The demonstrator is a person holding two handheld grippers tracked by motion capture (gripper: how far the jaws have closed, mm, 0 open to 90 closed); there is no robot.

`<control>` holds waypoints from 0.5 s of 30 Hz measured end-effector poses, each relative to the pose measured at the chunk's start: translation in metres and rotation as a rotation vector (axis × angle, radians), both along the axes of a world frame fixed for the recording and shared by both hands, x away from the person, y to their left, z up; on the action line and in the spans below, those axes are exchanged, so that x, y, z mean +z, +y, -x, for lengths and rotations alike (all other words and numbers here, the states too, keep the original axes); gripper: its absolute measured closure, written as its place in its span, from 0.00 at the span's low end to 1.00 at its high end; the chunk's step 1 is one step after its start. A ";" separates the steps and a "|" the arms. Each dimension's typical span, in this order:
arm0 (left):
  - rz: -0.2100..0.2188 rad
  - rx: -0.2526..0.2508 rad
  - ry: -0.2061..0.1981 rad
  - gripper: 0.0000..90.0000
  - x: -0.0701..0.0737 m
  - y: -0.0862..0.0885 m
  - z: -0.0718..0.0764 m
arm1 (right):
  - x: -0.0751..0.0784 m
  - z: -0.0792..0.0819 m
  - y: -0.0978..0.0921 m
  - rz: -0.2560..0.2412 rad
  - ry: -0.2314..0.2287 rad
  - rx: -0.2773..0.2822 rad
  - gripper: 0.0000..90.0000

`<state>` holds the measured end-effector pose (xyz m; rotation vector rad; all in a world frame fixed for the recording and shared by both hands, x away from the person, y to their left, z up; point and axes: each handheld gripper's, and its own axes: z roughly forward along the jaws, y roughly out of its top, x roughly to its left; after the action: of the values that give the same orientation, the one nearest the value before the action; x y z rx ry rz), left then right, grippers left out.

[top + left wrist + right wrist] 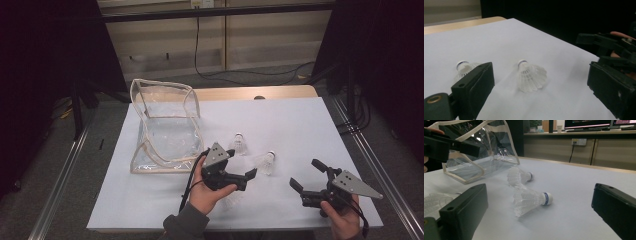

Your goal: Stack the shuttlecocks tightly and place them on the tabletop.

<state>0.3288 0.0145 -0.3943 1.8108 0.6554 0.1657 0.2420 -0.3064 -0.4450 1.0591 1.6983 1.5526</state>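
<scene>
- Seen from above: white desk (300,130) with a clear zip bag (165,125) lying open at far left.
- Three shuttlecocks on the desk, all to the right of the bag: far shuttle (239,145) nearest the bag, near shuttle (265,162) further right and closer to the person, and a third shuttle (231,200) half hidden under the left hand.
- Left tool (245,177) held just right of the bag's near corner, jaws wide apart and empty, pointing right toward the near shuttle.
- Right tool (309,176) well to the right of the bag, jaws likewise spread wide, gripping nothing, aimed left.
- Near shuttle between the two tools, closer to the left one; from the left gripper view, sitting between the jaws but ahead of them, not yet touched.
- In the right gripper view, near shuttle (530,200) lying on its side, cork pointing right, skirt toward the bag; long axis running across the jaw gap.
- Likely next: left tool easing forward to close on the skirt, then carrying toward the bag.
</scene>
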 end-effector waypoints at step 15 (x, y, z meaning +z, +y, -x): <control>-0.087 0.104 0.004 0.17 -0.002 -0.017 -0.032 | 0.000 0.000 0.001 0.001 0.003 0.004 0.00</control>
<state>0.3612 -0.0024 -0.3960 1.8620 0.7559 0.2635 0.2421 -0.3058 -0.4450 1.0587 1.7036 1.5530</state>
